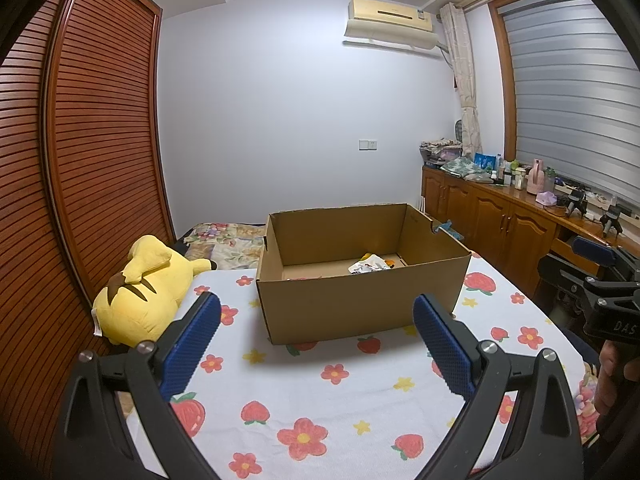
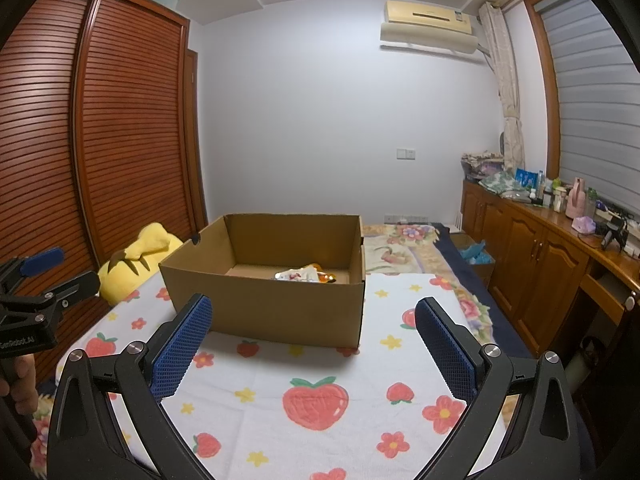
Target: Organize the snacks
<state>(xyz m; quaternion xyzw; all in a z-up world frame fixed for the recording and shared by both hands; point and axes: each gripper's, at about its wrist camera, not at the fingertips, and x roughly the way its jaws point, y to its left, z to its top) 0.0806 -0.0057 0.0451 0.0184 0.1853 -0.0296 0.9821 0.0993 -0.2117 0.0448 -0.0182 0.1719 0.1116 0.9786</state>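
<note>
Few snack packets [image 2: 306, 274] in cardboard box [image 2: 272, 308] (open-topped); grippers empty

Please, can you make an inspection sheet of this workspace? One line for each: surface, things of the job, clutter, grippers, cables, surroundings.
Surface: white cloth printed with strawberries and flowers, spread flat over a bed.
Job's things: open cardboard box standing on the cloth; a few snack packets lie on its floor toward the far right corner. No snacks seen on the cloth.
Clutter: yellow plush toy lying at the cloth's left edge, beside the box.
Grippers: left gripper open and empty; right gripper open and empty; both short of the box.
Cables: nothing seen on the cloth.
Surroundings: slatted wooden wardrobe on the left, crowded wooden sideboard on the right, air conditioner on the wall.
</note>
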